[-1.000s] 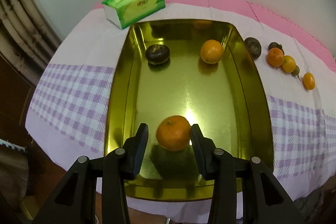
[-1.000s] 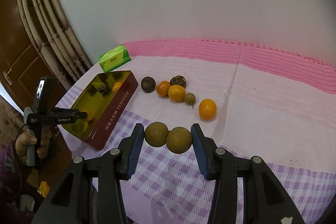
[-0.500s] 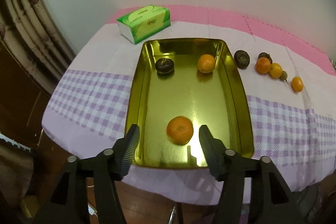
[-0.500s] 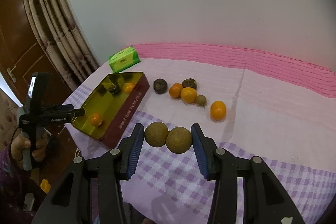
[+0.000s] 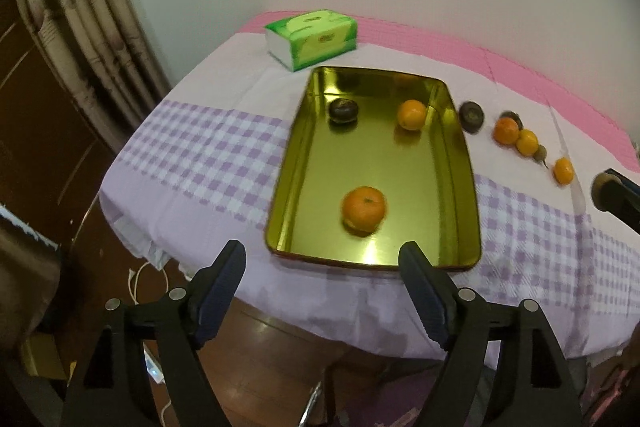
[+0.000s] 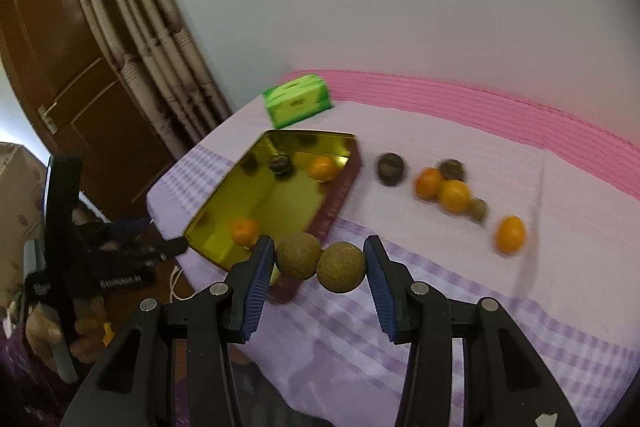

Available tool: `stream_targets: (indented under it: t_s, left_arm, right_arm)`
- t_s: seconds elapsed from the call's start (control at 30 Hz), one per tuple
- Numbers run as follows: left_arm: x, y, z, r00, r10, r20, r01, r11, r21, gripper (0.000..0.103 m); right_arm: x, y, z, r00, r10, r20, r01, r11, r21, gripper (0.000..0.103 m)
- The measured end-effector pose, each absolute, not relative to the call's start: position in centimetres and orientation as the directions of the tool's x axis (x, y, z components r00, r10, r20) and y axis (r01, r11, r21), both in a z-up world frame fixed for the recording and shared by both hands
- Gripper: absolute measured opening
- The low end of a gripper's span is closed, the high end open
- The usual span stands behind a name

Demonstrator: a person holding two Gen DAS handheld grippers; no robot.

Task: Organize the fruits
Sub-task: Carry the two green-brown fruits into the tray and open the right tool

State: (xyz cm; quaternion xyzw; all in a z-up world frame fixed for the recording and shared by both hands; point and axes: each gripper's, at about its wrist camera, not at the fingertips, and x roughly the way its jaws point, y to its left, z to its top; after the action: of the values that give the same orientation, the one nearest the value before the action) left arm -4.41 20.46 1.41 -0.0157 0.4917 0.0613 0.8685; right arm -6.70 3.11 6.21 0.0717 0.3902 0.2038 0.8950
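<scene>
1. Left gripper (image 5: 322, 263): since the earlier frame it has drawn back from the gold tray (image 5: 460, 163) and its jaws have just been opening; they now stand spread with nothing between them, off the table edge.
2. Released orange (image 5: 364, 207): lies at the tray's near end.
3. Far end of tray: a dark fruit (image 5: 343, 110) and a second orange (image 5: 412, 114).
4. Right gripper (image 6: 320, 261): pinches two brown round fruits (image 6: 320, 261) side by side, above the checked cloth (image 6: 460, 287).
5. Loose fruits (image 6: 454, 195): clustered on the cloth right of the tray.

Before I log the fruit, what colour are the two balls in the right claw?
Brownish-tan, rough-skinned balls; the right wrist view shows them best.
</scene>
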Motion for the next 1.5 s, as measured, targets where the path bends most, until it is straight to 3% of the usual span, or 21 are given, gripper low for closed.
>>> stream_targets:
  t_s: [0.13, 0.33, 0.5, 0.73, 1.17, 1.5]
  left_arm:
    - [-4.5, 22.9, 1.7, 0.522, 0.159, -0.838, -0.227, 0.973, 0.043, 0.09]
    - [-4.0, 24.7, 0.8, 0.464, 0.26, -0.847, -0.32, 0.941, 0.114, 0.098]
    - [-3.6, 25.4, 0.5, 0.447, 0.296, -0.844, -0.342, 0.928, 0.145, 0.098]
    - [-4.3, 27.9, 0.5, 0.449, 0.266, -0.853, -0.436, 0.899, 0.05, 0.098]
    - [-4.2, 29.0, 0.0, 0.438, 0.193, -0.878, -0.441, 0.897, -0.023, 0.098]
    - [-3.9, 28.4, -0.5, 0.428, 0.202, -0.881, -0.415, 0.91, 0.007, 0.098]
  right_arm:
    - [-4.5, 6.4, 6.8, 0.59, 0.438, -0.679, -0.349, 0.896, 0.274, 0.043]
    - [-1.1, 10.8, 5.6, 0.534, 0.464, -0.707, -0.383, 0.878, 0.287, 0.043]
    - [1.8, 14.7, 3.4, 0.483, 0.448, -0.753, -0.408, 0.875, 0.26, 0.043]
    - [5.4, 18.3, 0.0, 0.439, 0.431, -0.789, -0.399, 0.88, 0.259, 0.043]
    - [8.3, 22.8, -2.8, 0.408, 0.378, -0.831, -0.416, 0.887, 0.199, 0.043]
    - [9.1, 23.2, -3.1, 0.416, 0.357, -0.837, -0.414, 0.893, 0.175, 0.044]
